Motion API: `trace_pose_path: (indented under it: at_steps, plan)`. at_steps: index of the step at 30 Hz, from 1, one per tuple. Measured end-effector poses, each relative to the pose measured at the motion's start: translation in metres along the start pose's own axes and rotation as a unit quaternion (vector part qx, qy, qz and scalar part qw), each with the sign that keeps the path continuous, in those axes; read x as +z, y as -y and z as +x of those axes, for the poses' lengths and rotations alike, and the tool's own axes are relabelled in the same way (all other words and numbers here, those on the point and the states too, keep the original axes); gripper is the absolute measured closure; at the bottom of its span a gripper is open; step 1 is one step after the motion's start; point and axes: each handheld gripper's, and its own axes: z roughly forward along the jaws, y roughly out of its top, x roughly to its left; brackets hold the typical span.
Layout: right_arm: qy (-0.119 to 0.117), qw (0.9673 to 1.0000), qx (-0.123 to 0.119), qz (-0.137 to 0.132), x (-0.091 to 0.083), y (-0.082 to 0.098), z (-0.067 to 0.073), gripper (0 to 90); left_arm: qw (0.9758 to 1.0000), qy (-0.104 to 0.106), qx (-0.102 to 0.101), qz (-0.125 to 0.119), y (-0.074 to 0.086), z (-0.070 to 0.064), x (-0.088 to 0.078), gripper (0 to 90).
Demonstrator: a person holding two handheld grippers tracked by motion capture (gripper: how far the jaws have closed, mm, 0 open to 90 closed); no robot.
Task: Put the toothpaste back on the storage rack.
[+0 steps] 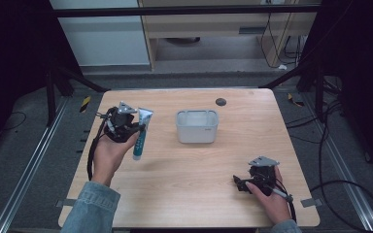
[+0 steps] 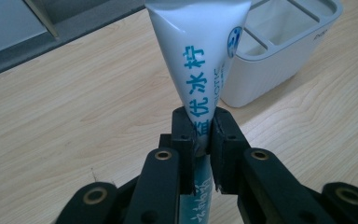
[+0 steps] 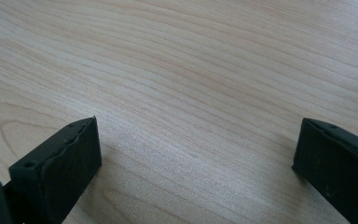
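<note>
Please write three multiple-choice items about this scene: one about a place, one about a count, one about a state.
1. Where is the white organizer box on the table?
A. near the middle
B. at the front right corner
C. off the table

2. How many tubes are there?
A. one
B. two
C. three

3. What is the state of the left tongs?
A. wide open
B. shut on the toothpaste tube
C. shut on nothing

Answers: 1 A, the high view shows the box near the centre. 2 A, one tube is seen. 3 B, both pads press the tube.
</note>
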Motion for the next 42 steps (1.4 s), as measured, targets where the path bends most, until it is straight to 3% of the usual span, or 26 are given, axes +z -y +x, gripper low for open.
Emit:
trace_pose_path:
  at_steps: [10, 20, 28, 42]
  plan:
    - [-0.001, 1.0, 0.0, 0.0, 0.0, 0.0, 0.0, 0.8, 0.9998, 0.013, -0.004, -0.012, -0.006, -0.003, 0.006, 81.0]
    - [-0.001, 1.0, -0.001, 0.0, 0.001, -0.001, 0.0, 0.7, 0.9995, 0.02, 0.012, -0.022, -0.023, -0.013, 0.007, 81.1]
    - [-0.001, 1.0, -0.001, 0.0, 0.001, -0.001, 0.0, 0.7, 0.9989, 0.03, 0.013, -0.032, -0.032, -0.022, 0.011, 81.1]
    - [-0.001, 1.0, -0.001, 0.0, 0.001, -0.001, 0.0, 0.7, 0.9981, 0.049, 0.014, -0.033, -0.045, -0.028, 0.021, 81.1]
